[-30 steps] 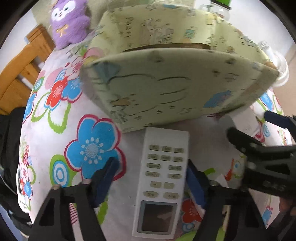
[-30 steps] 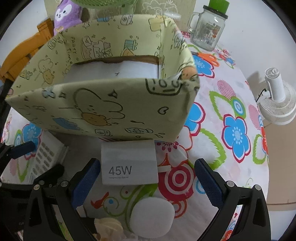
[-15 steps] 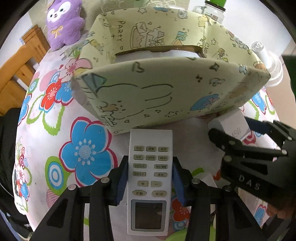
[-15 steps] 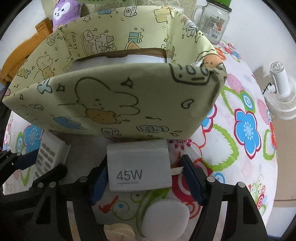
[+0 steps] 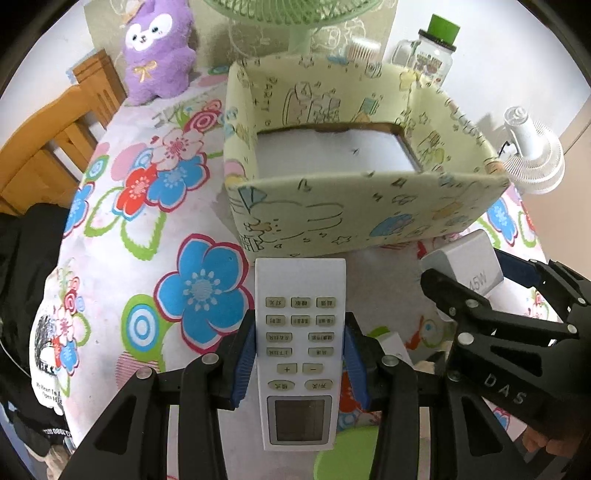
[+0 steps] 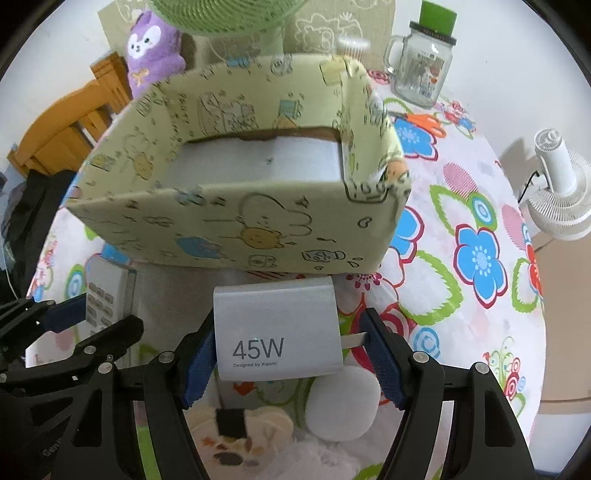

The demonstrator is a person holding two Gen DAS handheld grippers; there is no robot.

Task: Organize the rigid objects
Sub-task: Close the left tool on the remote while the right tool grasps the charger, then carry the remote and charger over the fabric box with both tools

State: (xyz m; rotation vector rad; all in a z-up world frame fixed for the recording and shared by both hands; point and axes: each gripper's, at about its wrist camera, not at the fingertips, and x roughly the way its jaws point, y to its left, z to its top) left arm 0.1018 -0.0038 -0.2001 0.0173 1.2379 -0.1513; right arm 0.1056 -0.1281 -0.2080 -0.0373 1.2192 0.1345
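Flower-print cloth (image 5: pixel 122 258) covers the table, w/ a white wall behind. Near the middle of the surface sits a pale green cartoon-print storage box (image 5: pixel 354 218), open-topped, white liner showing at its bottom; nothing visible inside.

Left gripper (image 5: pixel 300 363) is clamped on a white remote control (image 5: pixel 300 350), blue pads (image 5: pixel 245 363) pressing both long sides. Remote runs lengthwise btwn the fingers, display end toward the camera, button end pointing at the box's near wall and just short of it. Whether it is touching the cloth or raised, can't tell.

Right gripper (image 6: pixel 290 356) has its fingers closed on a white 45W charger (image 6: pixel 275 328): left pad flat against the body, right pad on the metal prongs sticking out that side. Charger is just in front of the box's near wall, toward its right corner.

Below the charger, at the near edge of the surface, a white round puck-like item (image 6: pixel 341 406) and a cream cartoon-shaped item (image 6: pixel 240 428) w/ a dark patch; both blurred.

At the far edge: purple plush toy (image 5: pixel 157 48) far-left, green fan (image 5: pixel 295 14) behind the box, glass mug jar w/ green lid (image 6: pixel 423 70) far-right. Small white fan (image 6: pixel 561 192) stands off the right edge. Wooden chair (image 5: pixel 48 147) and a dark garment (image 5: pixel 22 295) sit off the left edge.
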